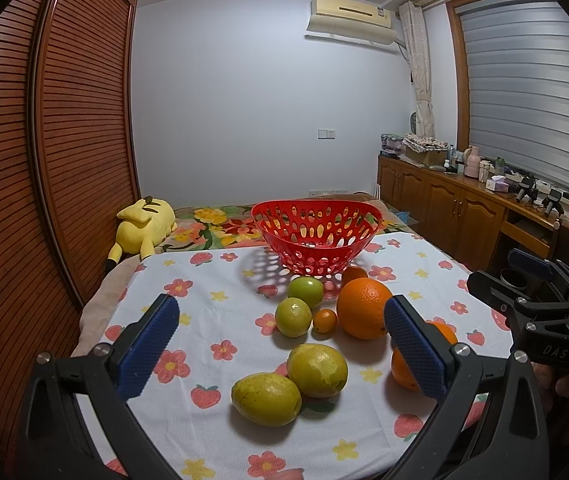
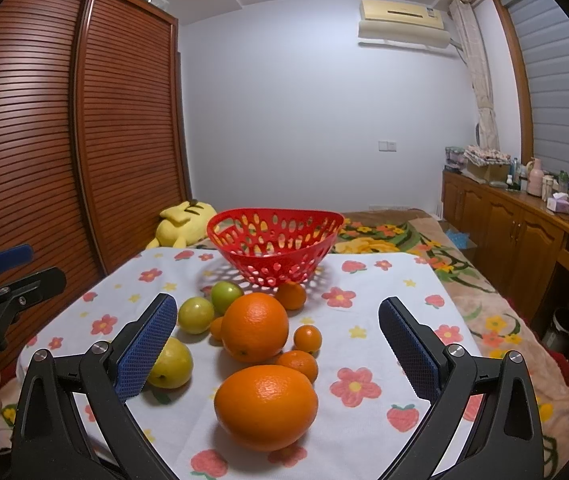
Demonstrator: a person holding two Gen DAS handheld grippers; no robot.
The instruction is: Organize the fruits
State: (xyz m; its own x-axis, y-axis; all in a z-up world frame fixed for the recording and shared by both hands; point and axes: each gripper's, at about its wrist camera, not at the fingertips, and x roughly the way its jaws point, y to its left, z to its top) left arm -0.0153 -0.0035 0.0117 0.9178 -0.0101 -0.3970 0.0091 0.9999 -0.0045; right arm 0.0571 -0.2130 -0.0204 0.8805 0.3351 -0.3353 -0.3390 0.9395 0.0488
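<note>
Both tongs, left gripper point(image 1: 280, 344) and right gripper point(image 2: 278, 344), stand released, holding nothing. The round orange fruit point(image 2: 266, 406) lies between the right jaws, probably the first pick. The red perforated plastic basket point(image 2: 275, 249) waits ahead of them, apparently empty.

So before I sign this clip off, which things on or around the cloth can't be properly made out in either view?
- Near orange, left wrist view: mostly behind the left gripper's right finger.
- Yellow-green fruit, right wrist view: partly covered by the right gripper's left finger.
- Red basket floor: only glimpsed through the holes; it looks empty.
- Dresser bottles: too small to identify.
</note>
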